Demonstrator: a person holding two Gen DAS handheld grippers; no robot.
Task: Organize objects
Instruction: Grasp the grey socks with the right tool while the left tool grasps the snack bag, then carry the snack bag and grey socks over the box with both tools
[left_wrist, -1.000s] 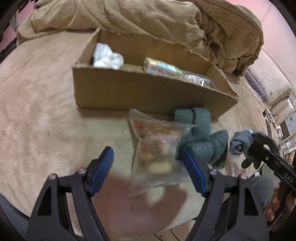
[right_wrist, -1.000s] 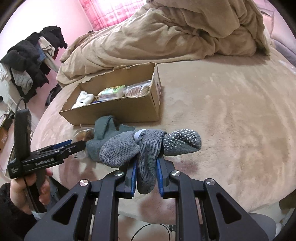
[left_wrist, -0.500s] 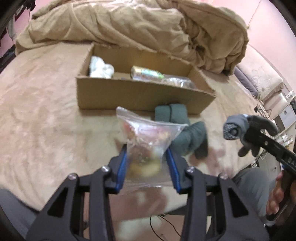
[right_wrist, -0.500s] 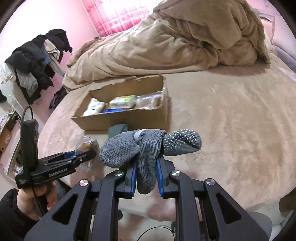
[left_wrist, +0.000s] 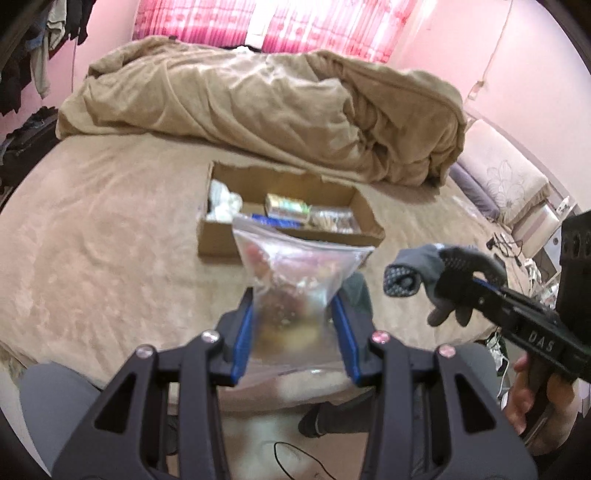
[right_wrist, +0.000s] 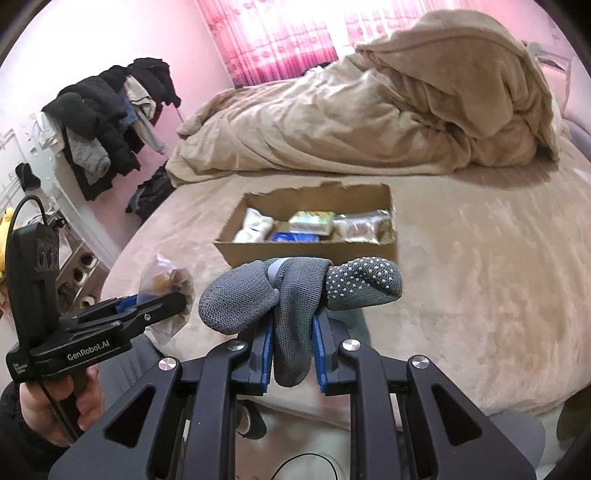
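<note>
While its body reads "GenRobot.AI", the left claw (left_wrist: 293, 332) grips a clear bag (left_wrist: 295, 284); right claw (right_wrist: 293, 354) pinches grey socks (right_wrist: 295, 291).

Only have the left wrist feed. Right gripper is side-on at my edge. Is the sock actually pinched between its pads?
Observer: Yes. In the right wrist view the right gripper has both blue pads clamped on the grey sock at mid-length, with the ends flopping out either side.
Operator: My bag blocks the bed ahead. Is it lifted clear?
Observer: Clear. From the side it hangs in the left gripper off the bed, left of the cardboard box.
</note>
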